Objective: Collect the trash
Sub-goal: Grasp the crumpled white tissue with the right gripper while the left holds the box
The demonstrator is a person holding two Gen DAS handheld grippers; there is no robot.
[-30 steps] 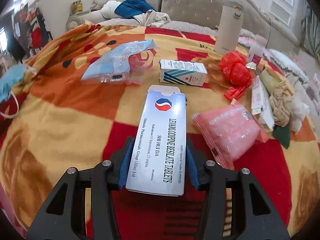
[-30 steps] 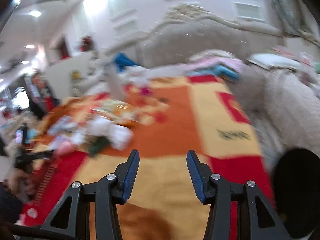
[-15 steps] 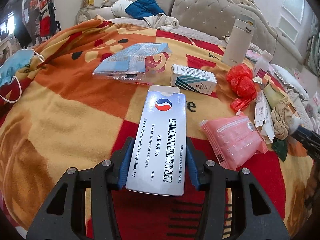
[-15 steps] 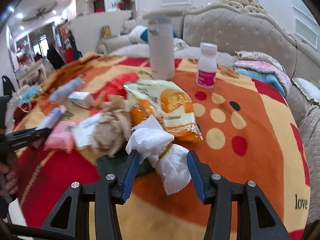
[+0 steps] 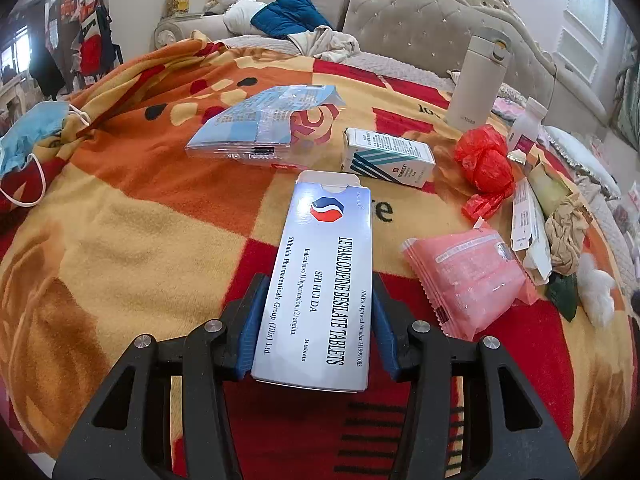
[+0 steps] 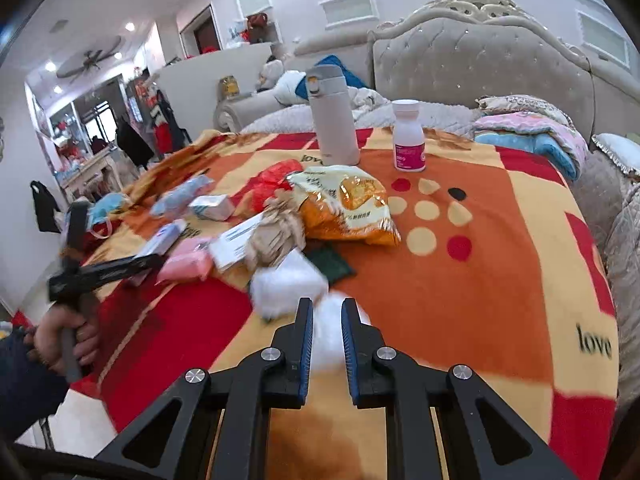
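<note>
My left gripper (image 5: pixel 318 296) is shut on a white tablet box (image 5: pixel 320 276), held flat above the blanket. My right gripper (image 6: pixel 325 316) is shut on one end of a crumpled white tissue (image 6: pixel 288 286), which lies on the blanket just ahead of the fingers. Other trash on the bed: a pink wipes pack (image 5: pixel 468 276), a red plastic bag (image 5: pixel 486 166), a small striped box (image 5: pixel 388 158), a blue-and-clear packet (image 5: pixel 264 124), a yellow snack bag (image 6: pixel 344 204) and a crumpled beige wad (image 6: pixel 276 234). The left gripper also shows in the right wrist view (image 6: pixel 104 274).
A patterned blanket (image 5: pixel 132 208) covers the bed. A white thermos (image 6: pixel 334 116) and a white pill bottle (image 6: pixel 408 136) stand at the back. A blue face mask (image 5: pixel 28 136) lies at the left edge. A padded headboard (image 6: pixel 480 64) is behind.
My right gripper swung to the trash pile, moved onto the white tissue and closed on it. My left gripper kept hold of the tablet box and barely moved.
</note>
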